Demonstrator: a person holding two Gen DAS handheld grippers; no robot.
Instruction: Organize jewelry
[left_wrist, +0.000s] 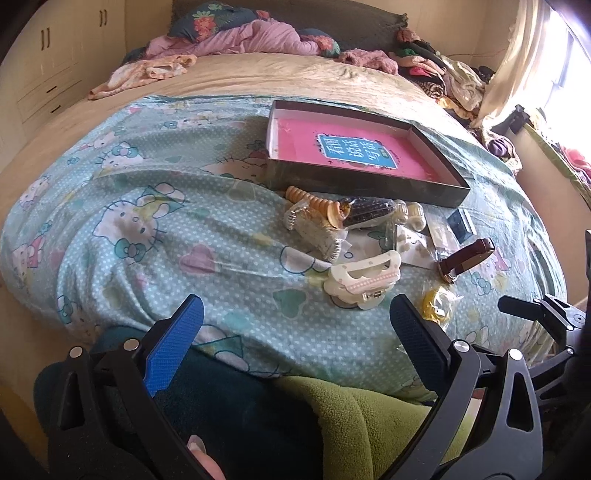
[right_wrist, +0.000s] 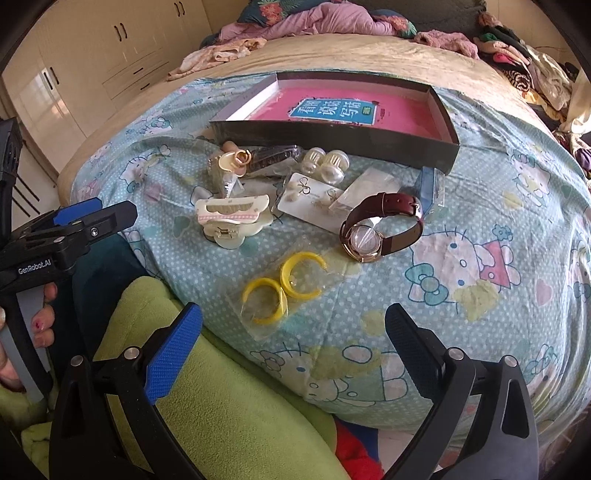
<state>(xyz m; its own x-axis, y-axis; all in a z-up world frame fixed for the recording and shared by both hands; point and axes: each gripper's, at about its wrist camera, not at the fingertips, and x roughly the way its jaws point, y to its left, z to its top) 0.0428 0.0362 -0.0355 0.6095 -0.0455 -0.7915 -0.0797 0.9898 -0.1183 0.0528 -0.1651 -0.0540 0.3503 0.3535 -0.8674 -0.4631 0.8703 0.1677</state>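
On the bed, a pale-blue cat-print cotton sheet (right_wrist: 461, 295) carries one shallow black cardboard box lid (right_wrist: 332, 138) lined with a pink printed sheet, sitting at 12 o'clock of the jewelry heap.

Just below the lid lie the pieces: one brown leather-strap wristwatch with a round gold-rimmed face (right_wrist: 380, 229) at 3 o'clock of the heap; two yellow plastic C-shaped hoop earrings in a clear bag (right_wrist: 282, 290) at 6 o'clock; one cream plastic hair claw clip (right_wrist: 231, 218) at 9 o'clock; two white ribbed pearl-like beads (right_wrist: 327, 162) near the lid's front wall; one white card of small earrings (right_wrist: 306, 195) in the middle; one dark beaded piece in clear wrap (left_wrist: 369, 210); and one tan coiled spiral hair tie (left_wrist: 314, 203) at 10 o'clock. A small blue clear-fronted box (right_wrist: 430, 190) rests just beyond the watch.

The left claw (left_wrist: 295, 332), black with blue textured pads, hangs wide apart and empty above the near edge of the sheet, over dark-teal and green fleece (right_wrist: 221, 387); a hand (right_wrist: 33, 332) grips its handle. The right claw (right_wrist: 293, 332) is likewise spread wide and empty, its opening facing the yellow hoops at 12 o'clock.
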